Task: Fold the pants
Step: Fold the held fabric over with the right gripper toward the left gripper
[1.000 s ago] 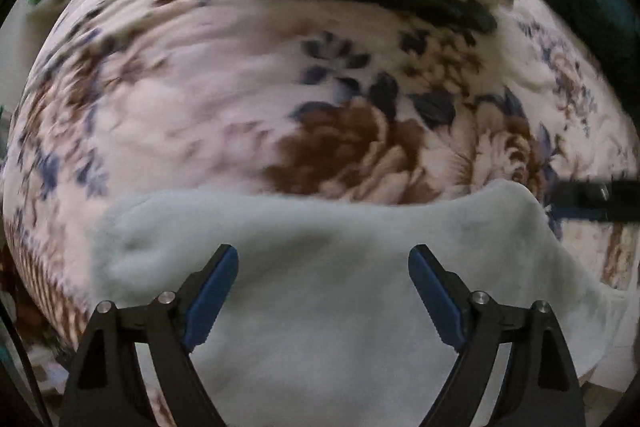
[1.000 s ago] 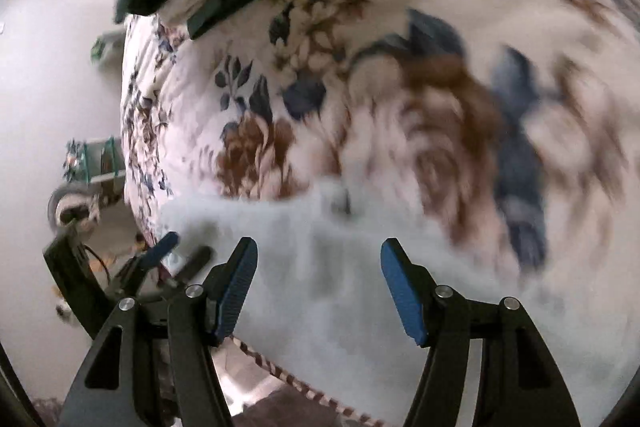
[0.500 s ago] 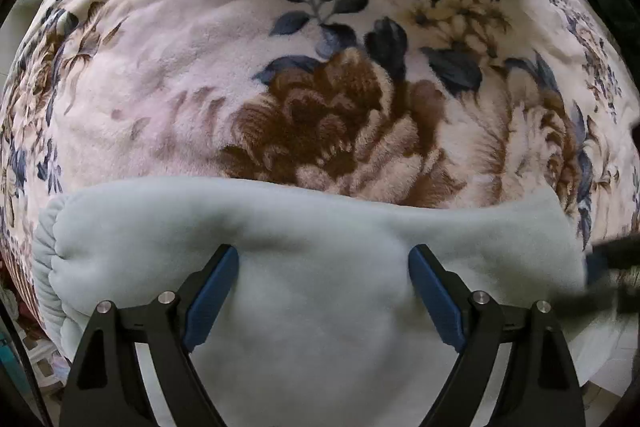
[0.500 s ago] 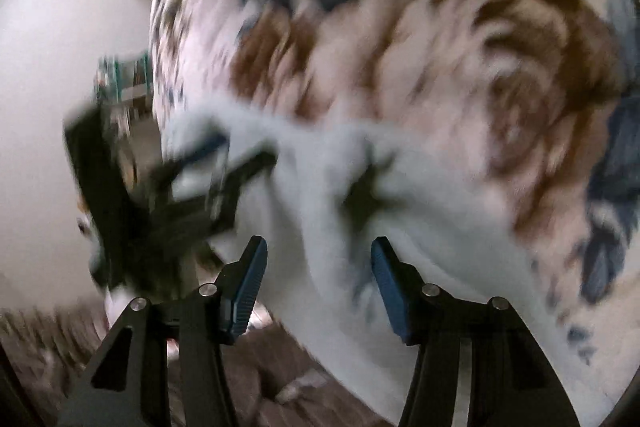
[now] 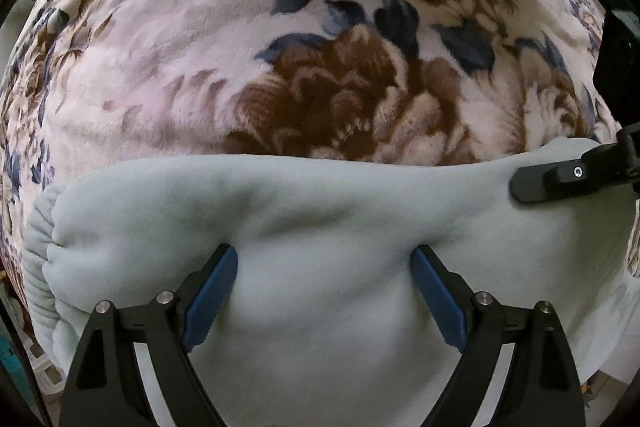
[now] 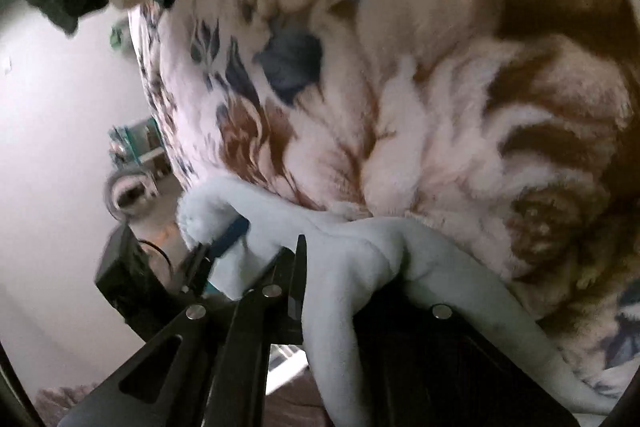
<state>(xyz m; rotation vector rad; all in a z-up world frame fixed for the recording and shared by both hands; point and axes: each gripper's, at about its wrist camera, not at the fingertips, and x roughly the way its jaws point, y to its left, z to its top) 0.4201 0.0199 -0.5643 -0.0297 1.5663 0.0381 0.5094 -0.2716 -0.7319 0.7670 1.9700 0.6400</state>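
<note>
Cuff point(image 5: 40, 259): gathered, at the left edge of the left wrist view.
Left gripper point(image 5: 324, 291): fingers spread wide, released, over the pants.
Pants point(image 5: 320, 227): pale blue fleece, across the lower frame on the floral blanket point(image 5: 192, 67).
Right gripper point(image 6: 340, 279): clenched on a pants fold, lower centre of its view.

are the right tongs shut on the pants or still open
Shut on them. In the right wrist view the right tongs pinch a bunched ridge of the light blue pants; the left tongs stand open.
</note>
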